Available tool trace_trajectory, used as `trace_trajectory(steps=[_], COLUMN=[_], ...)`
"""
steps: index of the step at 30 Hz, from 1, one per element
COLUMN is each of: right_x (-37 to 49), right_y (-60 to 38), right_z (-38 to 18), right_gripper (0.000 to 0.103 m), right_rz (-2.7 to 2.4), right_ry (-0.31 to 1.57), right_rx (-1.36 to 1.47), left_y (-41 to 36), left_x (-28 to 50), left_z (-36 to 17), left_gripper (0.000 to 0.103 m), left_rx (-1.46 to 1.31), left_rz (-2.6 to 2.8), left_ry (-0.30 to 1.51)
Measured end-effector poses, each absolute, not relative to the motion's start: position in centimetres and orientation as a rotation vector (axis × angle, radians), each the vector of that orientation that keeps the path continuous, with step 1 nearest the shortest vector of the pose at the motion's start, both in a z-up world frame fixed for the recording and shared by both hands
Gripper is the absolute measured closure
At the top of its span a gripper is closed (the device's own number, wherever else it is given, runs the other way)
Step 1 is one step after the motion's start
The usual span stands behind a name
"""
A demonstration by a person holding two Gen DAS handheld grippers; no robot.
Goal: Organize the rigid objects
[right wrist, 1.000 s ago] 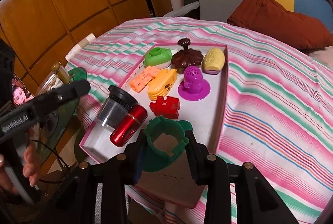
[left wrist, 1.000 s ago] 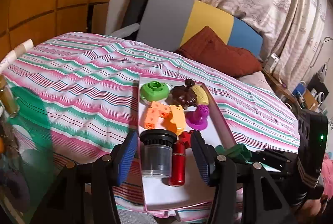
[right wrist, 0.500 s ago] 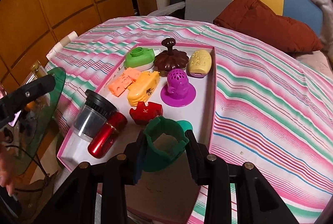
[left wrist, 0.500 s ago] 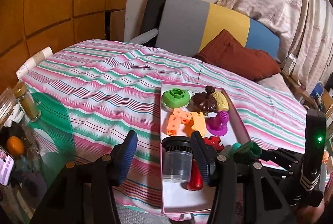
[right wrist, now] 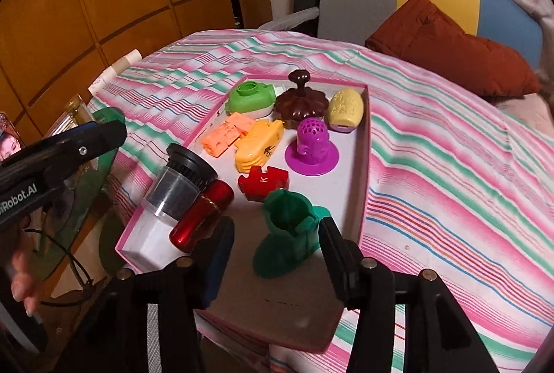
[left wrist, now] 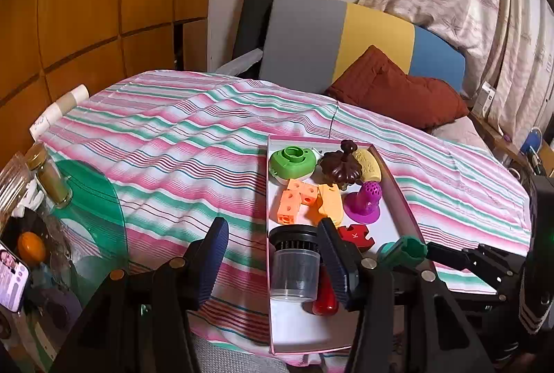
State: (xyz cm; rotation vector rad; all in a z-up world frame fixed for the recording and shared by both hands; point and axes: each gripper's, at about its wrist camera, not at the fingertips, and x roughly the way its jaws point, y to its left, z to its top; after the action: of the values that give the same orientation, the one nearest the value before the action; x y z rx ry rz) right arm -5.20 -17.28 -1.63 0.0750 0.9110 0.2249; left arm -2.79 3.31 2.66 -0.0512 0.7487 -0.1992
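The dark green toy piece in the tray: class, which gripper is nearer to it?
Right. The right gripper stands open with the dark green toy piece between its fingers; the left gripper is open farther off, over the tray's opposite side.

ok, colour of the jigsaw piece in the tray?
Red jigsaw piece, with a white "K"; clearest in the right wrist view.

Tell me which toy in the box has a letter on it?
The red puzzle piece, marked with a white K. No other toy shows a letter.

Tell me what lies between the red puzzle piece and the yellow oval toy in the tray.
The purple perforated toy on its round base lies between the red puzzle piece and the yellow oval toy. The right wrist view shows it best.
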Motion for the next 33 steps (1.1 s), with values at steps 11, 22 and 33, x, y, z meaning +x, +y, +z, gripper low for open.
trace_trajectory(steps=[11,22,33], right_x=[-5.2,-5.0,-3.4], right_y=[-18.0,-17.1,-17.8], right_z=[-1.1,1.6,2.7], right_gripper=[0.039,0.005,0.000], right_rz=[0.176,0.147,0.013], right_ry=[0.939,0.904,0.912], right_rx=[0.127,0.117,0.175], left_y=[2.9,2.5,2.1], left_x=[-2.4,-2.3,-1.3], left_z=[2.0,2.9,3.1], left_gripper=[0.049,0.049,0.049], left_rx=[-0.010,0.069,0.085], left_rz=[-0.074,-0.007,-0.003], left_ry=[0.814,0.804,0.876])
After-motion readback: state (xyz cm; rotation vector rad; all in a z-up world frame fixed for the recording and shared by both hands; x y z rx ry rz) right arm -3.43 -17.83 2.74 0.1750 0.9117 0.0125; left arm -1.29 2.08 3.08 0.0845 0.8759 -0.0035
